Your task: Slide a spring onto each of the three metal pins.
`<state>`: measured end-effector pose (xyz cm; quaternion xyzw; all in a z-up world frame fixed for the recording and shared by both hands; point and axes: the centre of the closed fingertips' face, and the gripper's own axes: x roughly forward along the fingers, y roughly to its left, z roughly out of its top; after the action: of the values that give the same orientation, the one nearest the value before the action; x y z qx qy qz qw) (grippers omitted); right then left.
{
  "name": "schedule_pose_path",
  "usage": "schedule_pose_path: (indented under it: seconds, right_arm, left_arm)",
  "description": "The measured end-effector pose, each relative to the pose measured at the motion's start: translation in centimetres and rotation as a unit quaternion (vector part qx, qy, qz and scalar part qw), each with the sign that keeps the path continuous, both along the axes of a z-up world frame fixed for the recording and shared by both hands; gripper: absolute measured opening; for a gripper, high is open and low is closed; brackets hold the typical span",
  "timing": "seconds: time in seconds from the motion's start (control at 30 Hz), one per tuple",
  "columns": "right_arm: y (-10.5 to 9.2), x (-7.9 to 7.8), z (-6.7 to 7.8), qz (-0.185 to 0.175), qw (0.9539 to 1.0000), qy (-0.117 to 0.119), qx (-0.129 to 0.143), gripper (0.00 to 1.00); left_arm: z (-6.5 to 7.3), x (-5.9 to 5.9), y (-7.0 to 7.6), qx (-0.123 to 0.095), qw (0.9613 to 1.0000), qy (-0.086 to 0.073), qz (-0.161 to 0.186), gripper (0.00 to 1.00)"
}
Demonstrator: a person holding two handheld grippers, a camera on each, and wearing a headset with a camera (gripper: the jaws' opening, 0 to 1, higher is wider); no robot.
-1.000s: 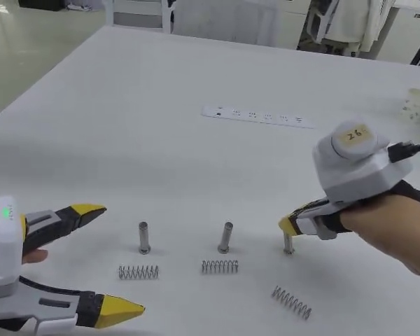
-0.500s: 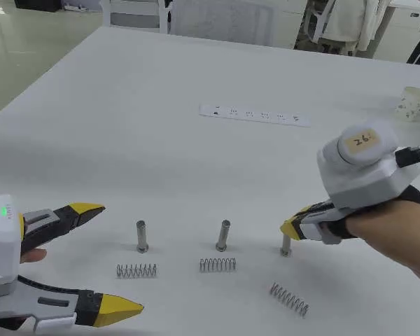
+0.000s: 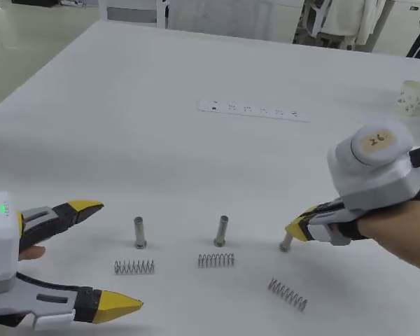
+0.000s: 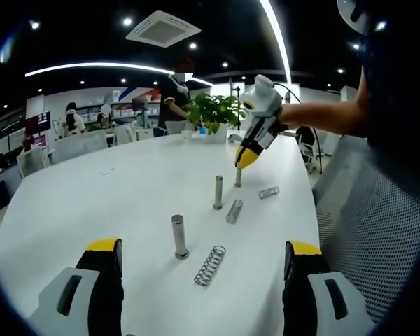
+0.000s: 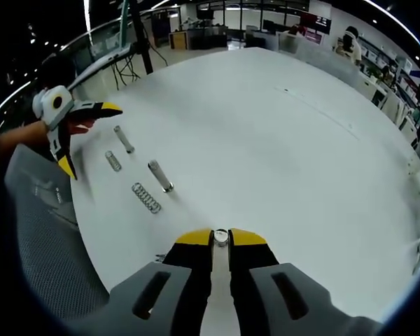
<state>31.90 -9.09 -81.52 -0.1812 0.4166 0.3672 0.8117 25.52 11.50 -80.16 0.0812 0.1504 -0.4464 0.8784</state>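
Three metal pins stand in a row on the white table: left pin [image 3: 139, 232], middle pin [image 3: 221, 231], right pin [image 3: 285, 243]. A spring lies in front of each: left spring [image 3: 134, 267], middle spring [image 3: 216, 260], right spring [image 3: 288, 294]. My right gripper [image 3: 294, 231] is shut on the top of the right pin [image 5: 220, 237], which leans slightly. My left gripper [image 3: 105, 255] is open at the near left with nothing between its jaws. In its own view the left gripper [image 4: 204, 246] faces the nearest pin [image 4: 178, 236] and spring [image 4: 210, 264].
A white power strip [image 3: 254, 110] lies further back at mid table. A paper cup [image 3: 411, 96] stands at the far right. The table's near edge runs just behind my left gripper. Chairs and desks stand beyond the table.
The right gripper stays closed on the right pin, which now leans a little. The left gripper has not moved. The head camera has shifted slightly.
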Motion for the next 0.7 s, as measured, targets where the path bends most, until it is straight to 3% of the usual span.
schedule_pose_path:
  seconds: [0.43, 0.7]
  right_arm:
    - [0.03, -0.48, -0.44, 0.011, 0.9999, -0.003, -0.008, 0.12]
    - [-0.61, -0.51, 0.10, 0.008, 0.9999, -0.013, -0.006, 0.17]
  left_arm:
    - [-0.05, -0.10, 0.12, 0.001, 1.0000, 0.000, 0.000, 0.93]
    - [0.05, -0.02, 0.11, -0.001, 1.0000, -0.001, 0.001, 0.93]
